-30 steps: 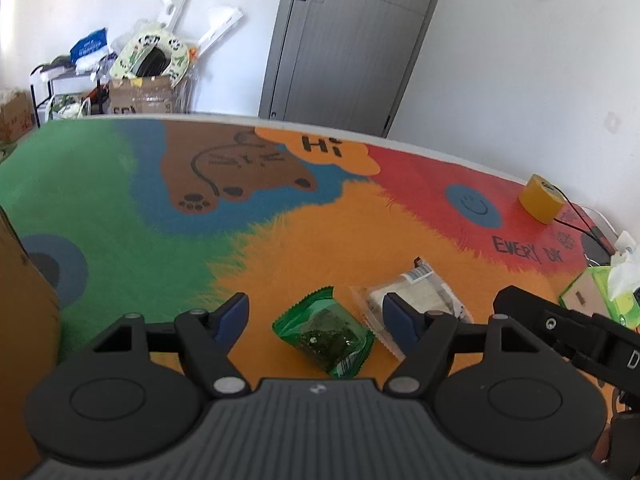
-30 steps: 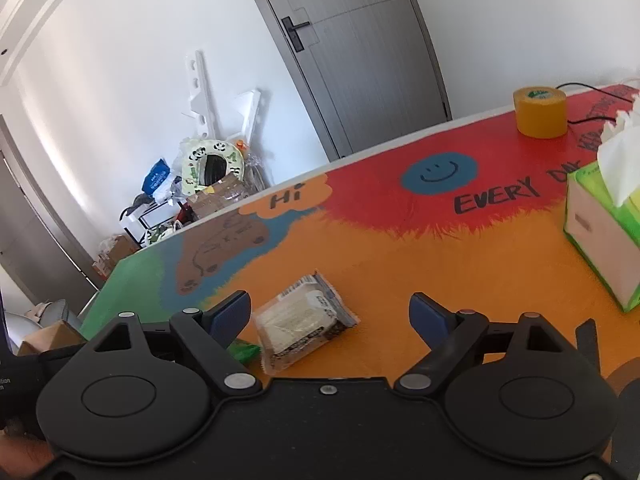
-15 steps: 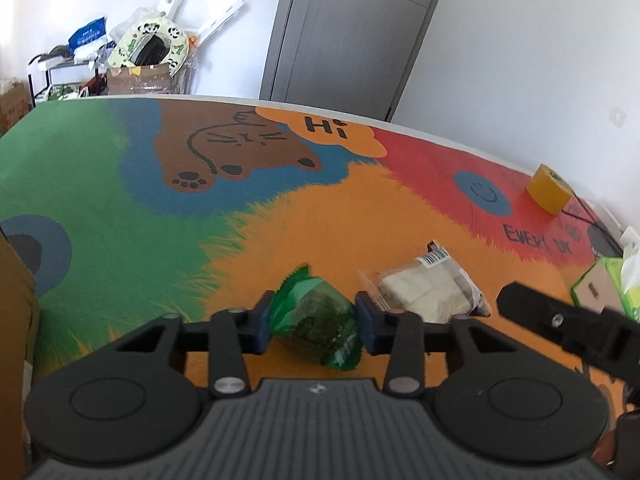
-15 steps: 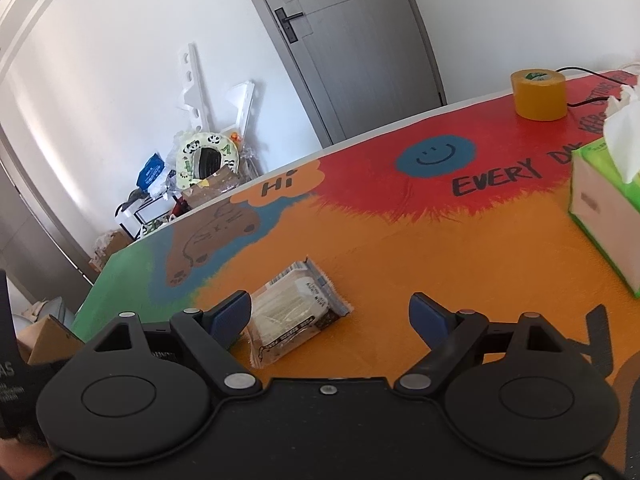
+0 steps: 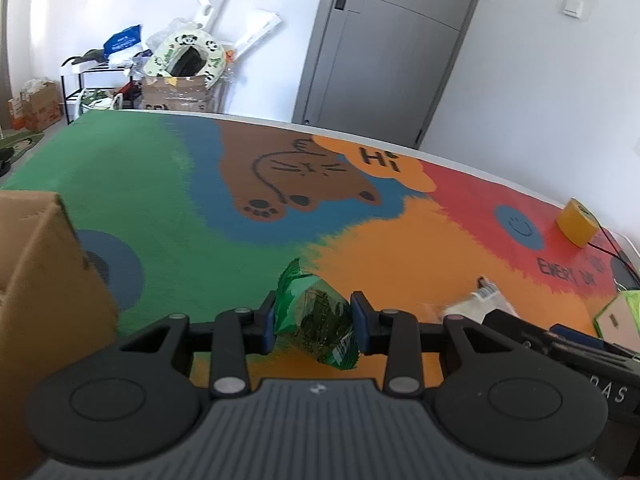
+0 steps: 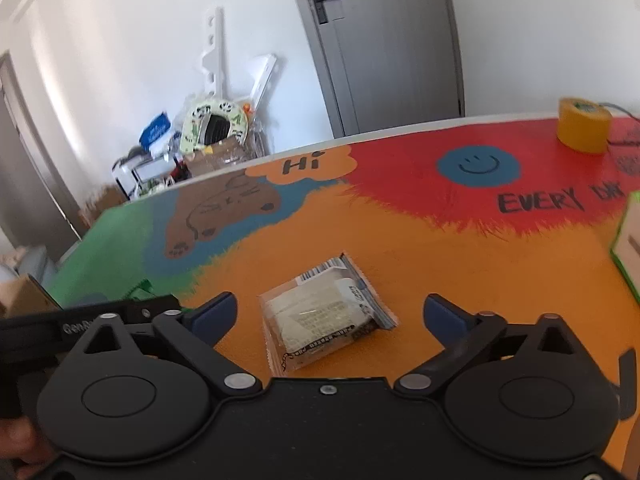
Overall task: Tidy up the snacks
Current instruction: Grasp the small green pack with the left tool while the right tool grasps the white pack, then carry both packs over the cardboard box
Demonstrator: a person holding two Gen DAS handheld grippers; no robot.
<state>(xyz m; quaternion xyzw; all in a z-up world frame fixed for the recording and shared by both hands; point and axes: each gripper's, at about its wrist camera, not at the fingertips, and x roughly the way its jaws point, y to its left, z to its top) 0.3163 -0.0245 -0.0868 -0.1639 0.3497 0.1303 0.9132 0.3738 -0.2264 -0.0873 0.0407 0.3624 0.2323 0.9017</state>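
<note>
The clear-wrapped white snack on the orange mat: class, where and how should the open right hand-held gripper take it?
Grip the plump middle of the clear-wrapped white snack across its shorter width, from above. It lies flat and skewed between the open right hand-held gripper fingers; the crimped ends are thin.

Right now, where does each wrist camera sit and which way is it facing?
Left wrist: behind the left hand-held gripper, looking along its fingers, shut on the green snack packet; cardboard box at left; the other gripper's body shows at lower right.
Right wrist: behind the right hand-held gripper, open around the clear snack packet lying on the mat; the person's fingers show at lower left.
Shared: yellow tape roll, grey door, colourful mat.
</note>
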